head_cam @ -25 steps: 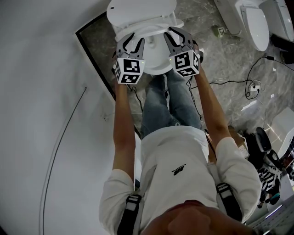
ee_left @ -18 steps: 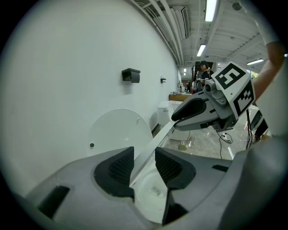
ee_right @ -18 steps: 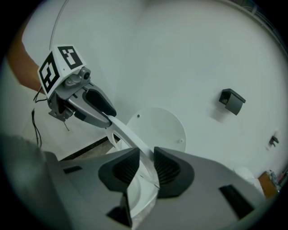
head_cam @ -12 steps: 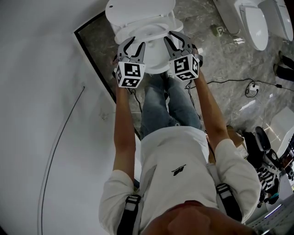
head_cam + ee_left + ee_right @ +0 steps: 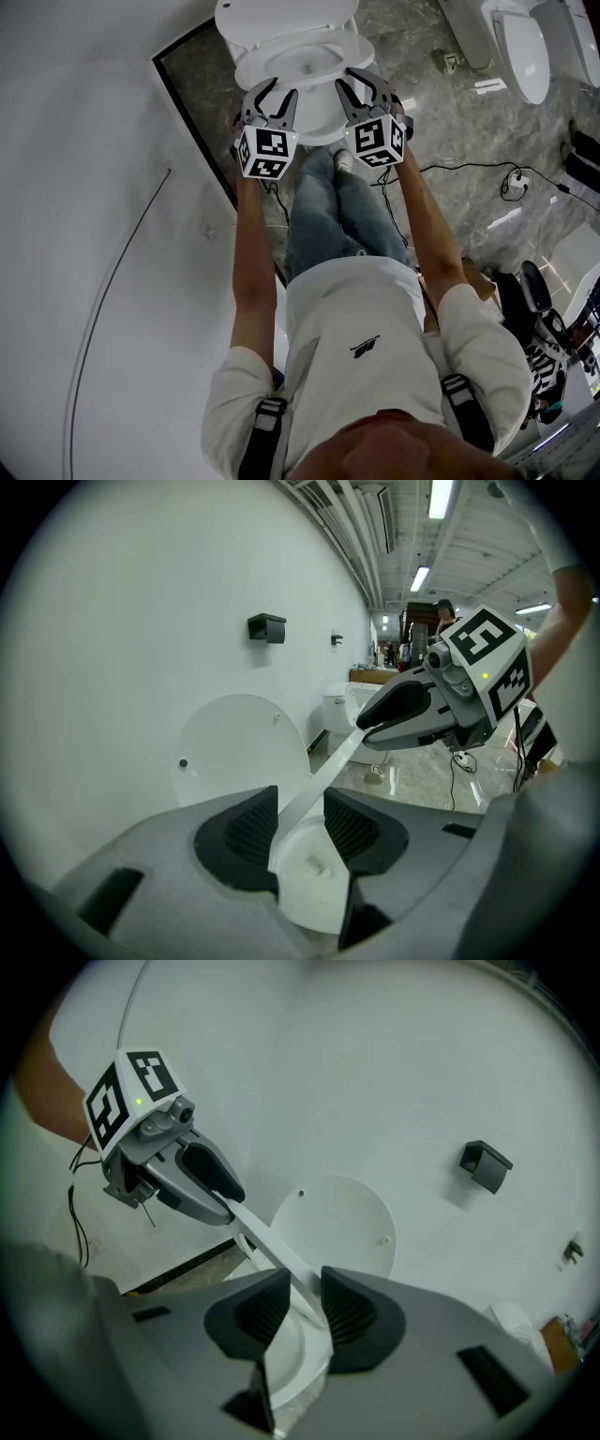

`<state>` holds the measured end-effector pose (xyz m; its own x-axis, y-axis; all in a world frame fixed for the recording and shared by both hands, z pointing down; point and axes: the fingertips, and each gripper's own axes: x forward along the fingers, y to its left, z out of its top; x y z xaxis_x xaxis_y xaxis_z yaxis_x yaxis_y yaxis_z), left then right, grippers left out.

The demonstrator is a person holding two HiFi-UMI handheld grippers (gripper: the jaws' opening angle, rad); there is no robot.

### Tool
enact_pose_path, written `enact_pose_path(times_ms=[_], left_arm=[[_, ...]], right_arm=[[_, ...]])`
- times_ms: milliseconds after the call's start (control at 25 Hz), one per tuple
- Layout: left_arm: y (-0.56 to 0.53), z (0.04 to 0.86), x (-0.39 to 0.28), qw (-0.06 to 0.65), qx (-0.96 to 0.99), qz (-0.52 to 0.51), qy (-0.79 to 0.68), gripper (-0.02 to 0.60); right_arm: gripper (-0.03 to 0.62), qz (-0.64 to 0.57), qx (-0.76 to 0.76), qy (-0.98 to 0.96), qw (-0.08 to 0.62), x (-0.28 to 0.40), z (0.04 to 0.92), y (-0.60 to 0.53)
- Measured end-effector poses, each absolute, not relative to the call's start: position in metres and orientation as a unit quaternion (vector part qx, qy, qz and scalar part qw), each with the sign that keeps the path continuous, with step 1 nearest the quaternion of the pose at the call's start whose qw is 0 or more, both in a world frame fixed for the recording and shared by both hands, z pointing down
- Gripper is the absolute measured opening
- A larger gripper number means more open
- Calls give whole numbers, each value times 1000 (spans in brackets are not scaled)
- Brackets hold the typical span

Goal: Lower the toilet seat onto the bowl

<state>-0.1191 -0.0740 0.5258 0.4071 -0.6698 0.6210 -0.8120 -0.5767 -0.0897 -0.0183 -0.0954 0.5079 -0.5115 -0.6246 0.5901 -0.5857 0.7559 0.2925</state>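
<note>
Head view, both tongs out over the toilet. Left tongs point(image 5: 272, 97): pads closed on the near rim of the toilet seat point(image 5: 314, 122), left of centre. Right tongs point(image 5: 361, 89): the same, clamped on that rim right of centre. The seat's front edge runs straight between the two. In each gripper view the rim shows edge-on as a thin white strip pinched between dark ribbed pads, with the other tongs at its far end.

Change over the last second: both tongs have eased down together and the seat ring has swung with them. It lies flatter now, and the bowl point(image 5: 295, 61) shows through it. Lid point(image 5: 234, 752) stays upright beyond the tips, against the wall. A gap still seems to show under the rim, so I judge the seat low but not yet resting. The last stretch wants a slow, even drop, both sides together, before letting go.

Room: left of the left tongs, plain white wall point(image 5: 84, 187) with a thin cable point(image 5: 122, 262) and a black bracket point(image 5: 267, 627). Below the tongs, grey marbled floor point(image 5: 450, 103). Right of the right tongs, loose cords point(image 5: 487, 169); further right, another toilet point(image 5: 520, 47)
</note>
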Motion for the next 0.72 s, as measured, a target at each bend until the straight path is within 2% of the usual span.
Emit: enact_pose_path(times_ms=[720], left_arm=[[-34,551,-110,128,822,338,-440,164]], right_arm=[[110,-21,321,-873,368,-10,532,-55]])
